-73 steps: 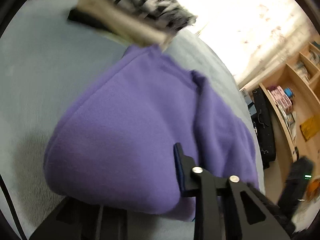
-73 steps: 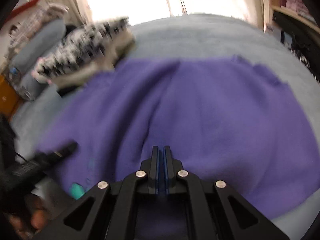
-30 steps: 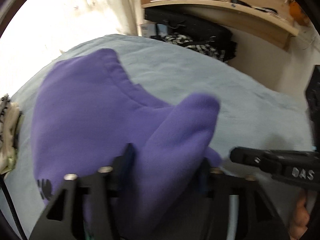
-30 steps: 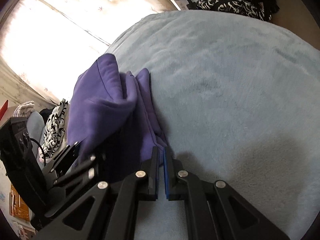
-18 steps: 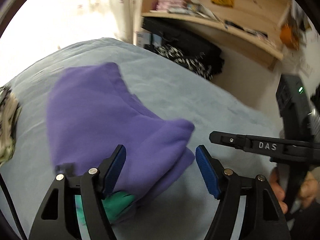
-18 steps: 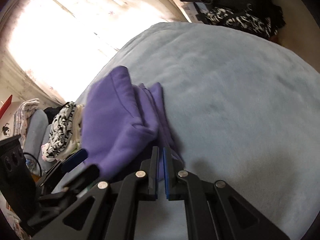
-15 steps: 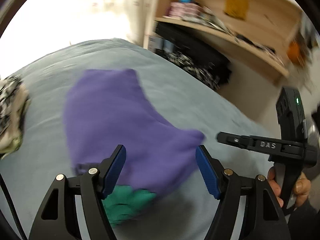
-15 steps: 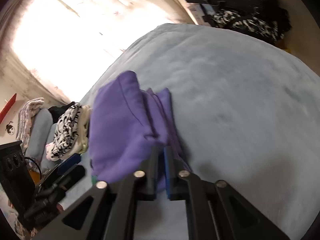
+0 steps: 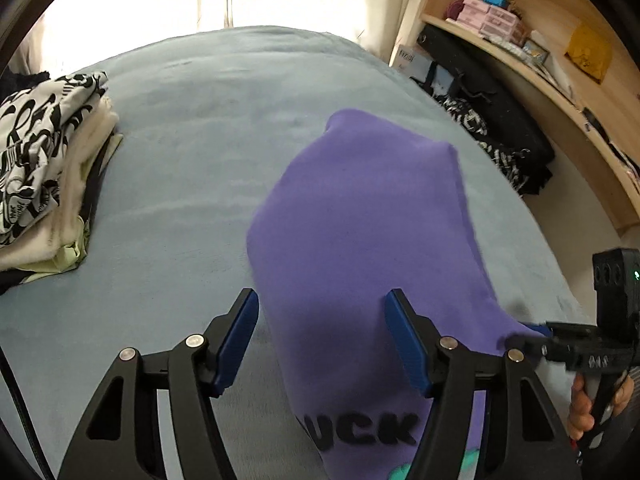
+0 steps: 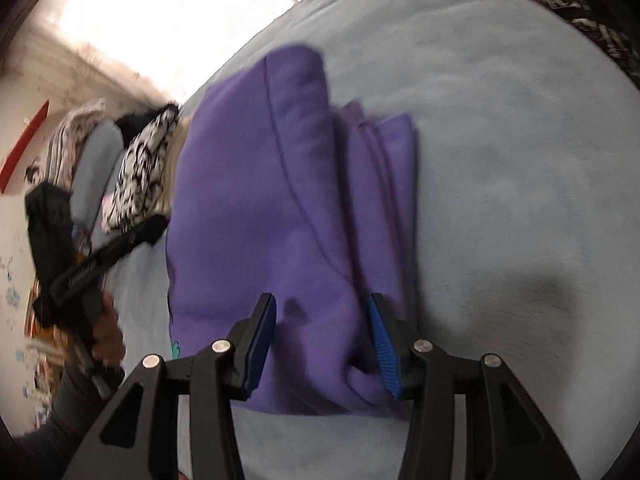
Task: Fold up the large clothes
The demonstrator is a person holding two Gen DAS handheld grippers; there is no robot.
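A pale blue-grey fleece bedspread [image 9: 192, 168] fills most of both wrist views, and on it lies the folded purple sweatshirt [image 9: 360, 232], a thick bundle of several layers with black block lettering and a patch of teal print on its near end. In the right wrist view the same sweatshirt [image 10: 280, 208] shows a rounded top fold with a stitched seam running along it, and thinner stacked layers stepping out along its right edge. At the left edge of the bed sits a stack of folded clothes [image 9: 44, 184], topped by a black-and-white patterned garment over cream pieces. Beyond the bed, a wooden shelf [image 9: 560, 64] carries small boxes and papers, with dark bags and clothing heaped on the floor below it. The left gripper [image 9: 322, 342] hangs over the near end of the sweatshirt with its blue-padded jaws wide apart; the cloth lies between and below them, and neither pad presses on it. The right gripper [image 10: 322, 346] also straddles the sweatshirt's near corner; its jaws have just been opening and now stand apart, the fleece bulging up between the pads without being pinched. Each view catches the other gripper off to the side, held by a hand [image 9: 584, 404].
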